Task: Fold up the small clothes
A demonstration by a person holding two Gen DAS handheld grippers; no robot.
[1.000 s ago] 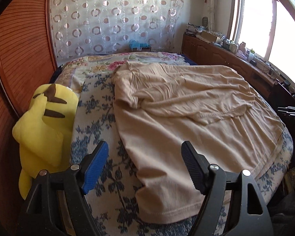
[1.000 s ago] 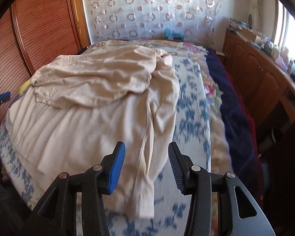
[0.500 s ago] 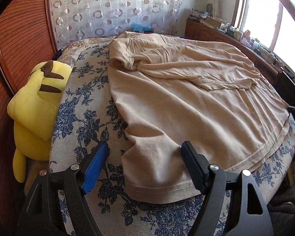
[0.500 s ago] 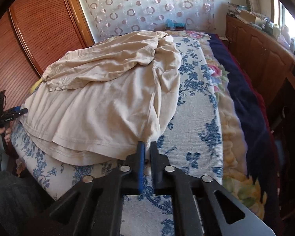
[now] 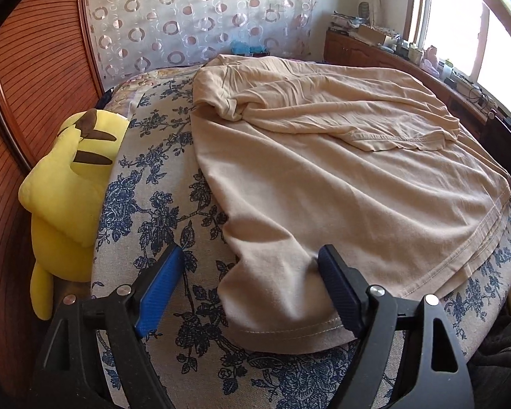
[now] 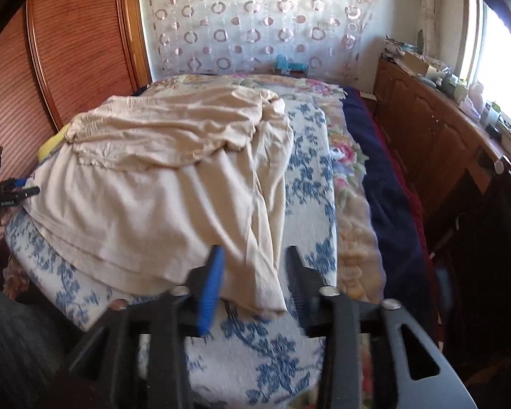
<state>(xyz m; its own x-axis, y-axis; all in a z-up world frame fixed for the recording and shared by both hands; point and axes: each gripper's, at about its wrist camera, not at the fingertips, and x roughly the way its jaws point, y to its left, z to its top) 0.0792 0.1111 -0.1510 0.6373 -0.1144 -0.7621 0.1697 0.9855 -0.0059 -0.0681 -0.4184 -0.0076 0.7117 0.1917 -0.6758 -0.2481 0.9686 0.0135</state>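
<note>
Both tongs spread at the near hem of a beige garment on the bed.

Nearest to us, the left tongs point(image 5: 248, 286) stand wide, straddling the near left hem corner of the beige garment point(image 5: 323, 184); the right-hand pad point(image 5: 337, 289) touches the cloth, the blue pad point(image 5: 160, 293) lies on the blue-flowered bedspread point(image 5: 160, 211). The right tongs point(image 6: 253, 279) are parted to a moderate gap around the opposite hem corner point(image 6: 255, 272), gripping nothing; this view is blurred. Beyond, we see the garment spread flat across the bed, its upper part folded back over the body, a sleeve edge point(image 5: 398, 139) lying across it. A yellow plush toy point(image 5: 68, 184) sits beside the bedspread at its left edge. Farthest stand the ring-patterned curtain point(image 5: 201, 17), the wooden cabinet point(image 6: 432, 126) and the window point(image 5: 453, 10).
</note>
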